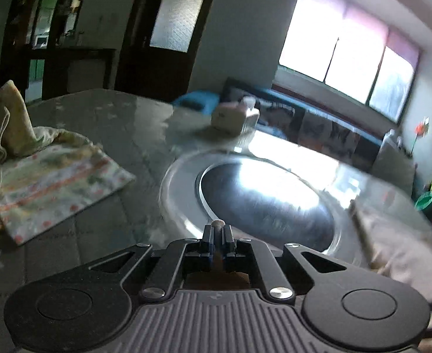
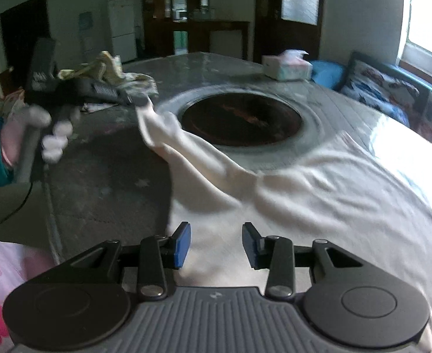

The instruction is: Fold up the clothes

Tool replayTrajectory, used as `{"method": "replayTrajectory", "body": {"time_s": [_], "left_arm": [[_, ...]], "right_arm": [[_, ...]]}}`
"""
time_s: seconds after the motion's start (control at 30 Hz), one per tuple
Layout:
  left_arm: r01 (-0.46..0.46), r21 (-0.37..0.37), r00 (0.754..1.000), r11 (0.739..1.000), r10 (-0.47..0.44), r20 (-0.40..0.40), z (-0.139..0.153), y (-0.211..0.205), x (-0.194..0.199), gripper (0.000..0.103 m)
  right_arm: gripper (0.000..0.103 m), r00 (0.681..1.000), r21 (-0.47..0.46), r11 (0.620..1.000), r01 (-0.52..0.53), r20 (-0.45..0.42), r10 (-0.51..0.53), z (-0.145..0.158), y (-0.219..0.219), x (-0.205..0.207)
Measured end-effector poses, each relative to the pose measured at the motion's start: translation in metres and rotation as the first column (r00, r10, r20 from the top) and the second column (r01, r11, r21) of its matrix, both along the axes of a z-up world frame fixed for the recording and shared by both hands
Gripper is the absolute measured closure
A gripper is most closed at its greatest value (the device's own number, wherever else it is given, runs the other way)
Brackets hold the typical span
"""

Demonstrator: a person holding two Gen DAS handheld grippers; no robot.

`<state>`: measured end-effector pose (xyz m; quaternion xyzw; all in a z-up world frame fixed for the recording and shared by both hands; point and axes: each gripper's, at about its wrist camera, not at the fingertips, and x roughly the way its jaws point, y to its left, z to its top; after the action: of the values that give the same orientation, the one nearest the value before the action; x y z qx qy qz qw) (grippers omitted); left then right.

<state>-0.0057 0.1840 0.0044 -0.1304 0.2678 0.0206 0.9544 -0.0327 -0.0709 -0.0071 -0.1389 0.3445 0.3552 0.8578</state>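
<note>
A white garment (image 2: 318, 194) lies spread on the grey table, its sleeve (image 2: 163, 129) lifted up to the left. In the right wrist view the left gripper (image 2: 141, 101) is shut on the sleeve's end and holds it above the table. In its own view the left gripper (image 1: 217, 229) shows closed jaws with a small bit of white cloth between the tips. My right gripper (image 2: 216, 244) is open and empty, just above the garment's near part. The garment's edge shows at the right of the left wrist view (image 1: 398, 244).
A round dark recess with a metal rim (image 2: 242, 114) sits in the table's middle. Folded patterned clothes (image 1: 54, 182) and a crumpled pile (image 2: 107, 70) lie at the left. A tissue box (image 2: 286, 64) stands at the far side. A sofa (image 2: 386, 94) is beyond.
</note>
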Motion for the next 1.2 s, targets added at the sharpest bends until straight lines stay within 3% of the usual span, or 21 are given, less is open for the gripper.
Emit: {"method": "replayTrajectory", "body": {"time_s": [0.2,0.3,0.33,0.37,0.43,0.53,0.77,0.9,0.97,1.1,1.2], "left_arm": [[0.010,0.004,1.000,1.000,-0.010,-0.001,-0.002,0.004,0.006,0.098],[0.013,0.007,1.000,1.000,-0.013,0.026,0.004,0.008,0.013,0.098],[0.016,0.010,0.999,1.000,-0.016,0.037,0.007,0.009,0.015,0.098],[0.018,0.013,0.999,1.000,-0.018,0.047,0.010,0.009,0.016,0.098],[0.024,0.011,0.997,1.000,-0.024,0.073,0.016,0.010,0.015,0.098],[0.027,0.007,0.995,1.000,-0.027,0.093,0.020,0.012,0.009,0.098],[-0.012,0.091,0.998,0.996,0.019,-0.066,-0.005,0.017,0.002,0.094],[-0.076,0.112,0.993,0.991,0.085,-0.081,0.001,0.024,-0.003,0.093],[-0.037,0.077,0.997,0.996,0.042,-0.066,0.010,0.019,-0.002,0.093],[0.140,0.028,0.989,0.990,-0.138,-0.060,0.013,-0.016,0.010,0.092],[0.184,0.040,0.980,0.982,-0.180,-0.087,0.004,-0.034,0.028,0.092]], "right_arm": [[0.067,0.998,-0.072,0.996,-0.060,0.000,0.061,-0.015,0.040,0.000],[0.079,0.998,-0.111,0.992,-0.066,0.009,0.068,-0.021,0.048,-0.002],[0.094,0.997,-0.113,0.991,-0.072,0.011,0.074,-0.021,0.049,-0.003],[0.099,0.997,-0.120,0.990,-0.071,0.011,0.073,-0.021,0.049,-0.005],[0.101,0.997,-0.120,0.989,-0.082,-0.009,0.081,-0.019,0.047,-0.007],[0.101,0.992,-0.106,0.987,-0.122,-0.048,0.117,-0.014,0.044,-0.013],[0.098,0.976,-0.083,0.975,-0.205,-0.089,0.198,-0.015,0.043,-0.024],[0.092,0.978,-0.035,0.979,-0.202,-0.067,0.200,-0.005,0.039,-0.026],[0.088,0.983,-0.019,0.984,-0.178,-0.048,0.177,0.001,0.035,-0.022],[0.087,0.993,0.005,0.994,-0.110,-0.035,0.110,0.004,0.029,-0.011],[0.086,0.996,0.010,0.997,-0.080,-0.043,0.080,-0.002,0.030,-0.007]]}}
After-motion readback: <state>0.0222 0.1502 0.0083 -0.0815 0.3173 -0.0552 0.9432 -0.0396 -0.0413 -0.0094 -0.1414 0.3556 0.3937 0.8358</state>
